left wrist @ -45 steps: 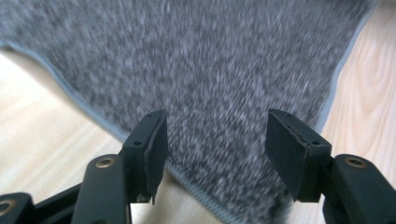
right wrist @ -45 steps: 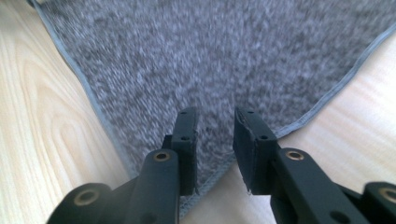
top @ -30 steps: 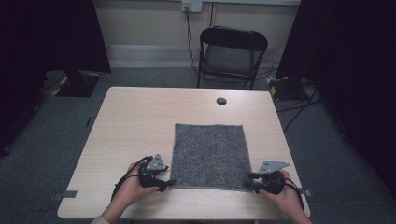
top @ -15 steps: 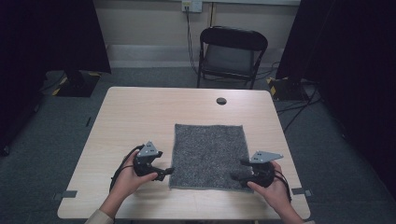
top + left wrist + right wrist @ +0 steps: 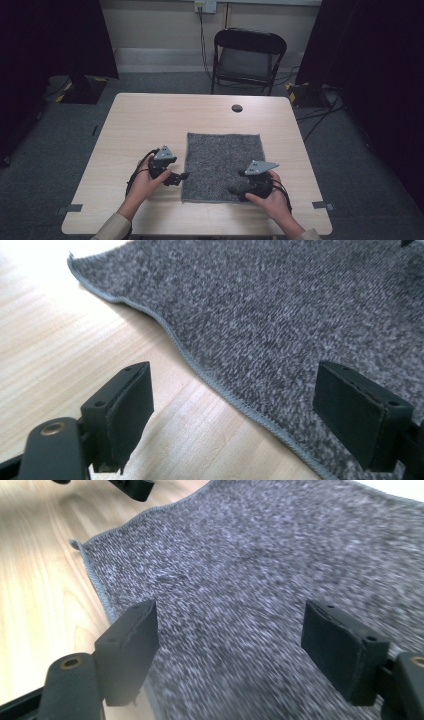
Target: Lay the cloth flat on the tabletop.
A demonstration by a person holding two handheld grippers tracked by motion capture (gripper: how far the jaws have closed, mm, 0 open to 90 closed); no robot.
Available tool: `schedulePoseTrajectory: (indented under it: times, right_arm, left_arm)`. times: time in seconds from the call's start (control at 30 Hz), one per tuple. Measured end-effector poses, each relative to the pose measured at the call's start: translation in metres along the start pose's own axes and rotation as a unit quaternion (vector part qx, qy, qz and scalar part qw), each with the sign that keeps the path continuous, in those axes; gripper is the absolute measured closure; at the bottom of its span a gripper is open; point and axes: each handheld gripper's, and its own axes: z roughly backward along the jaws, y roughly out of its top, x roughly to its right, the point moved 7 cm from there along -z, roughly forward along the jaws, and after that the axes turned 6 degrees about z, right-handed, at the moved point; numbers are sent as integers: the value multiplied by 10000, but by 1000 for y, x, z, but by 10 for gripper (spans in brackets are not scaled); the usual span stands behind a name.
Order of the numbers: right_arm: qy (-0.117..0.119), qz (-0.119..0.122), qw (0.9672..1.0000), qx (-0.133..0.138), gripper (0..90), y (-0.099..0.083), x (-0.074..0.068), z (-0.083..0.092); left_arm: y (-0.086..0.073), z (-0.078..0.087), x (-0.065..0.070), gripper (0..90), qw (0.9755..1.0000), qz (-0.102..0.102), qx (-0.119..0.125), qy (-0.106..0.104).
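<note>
Both tools, left tool [image 5: 183, 176] and right tool [image 5: 231, 190], stood spread with nothing between the jaws, having just been opening off the grey cloth's [image 5: 223, 165] near corners. It lay flat on the counter [image 5: 150, 120]; no writing was readable.

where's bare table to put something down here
Most of the table is bare: the whole left part beside the cloth, the far strip between the cloth and the table's far edge save a small black disc, and a narrow strip right of the cloth. It is crowded at the near edge, where the open left tongs and right tongs flank the cloth's near corners.
</note>
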Motion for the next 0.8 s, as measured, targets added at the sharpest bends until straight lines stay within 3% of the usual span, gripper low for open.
schedulePoseTrajectory:
  times: [0.13,0.37,0.57,0.8]
  right_arm:
    - [84,49,9999,-72,236,5,-8,-14]
    - [53,247,9995,-163,239,9,-16,-35]
    - [232,108,9996,-89,242,15,-18,-43]
    - [538,231,9983,-38,280,27,-36,-52]
  left_arm:
    - [3,-1,-3,162,9998,157,83,-67]
    - [7,-4,-9,164,9999,101,38,-33]
    - [14,-7,-16,161,9999,136,84,-28]
    - [17,-14,-28,163,9997,239,25,-12]
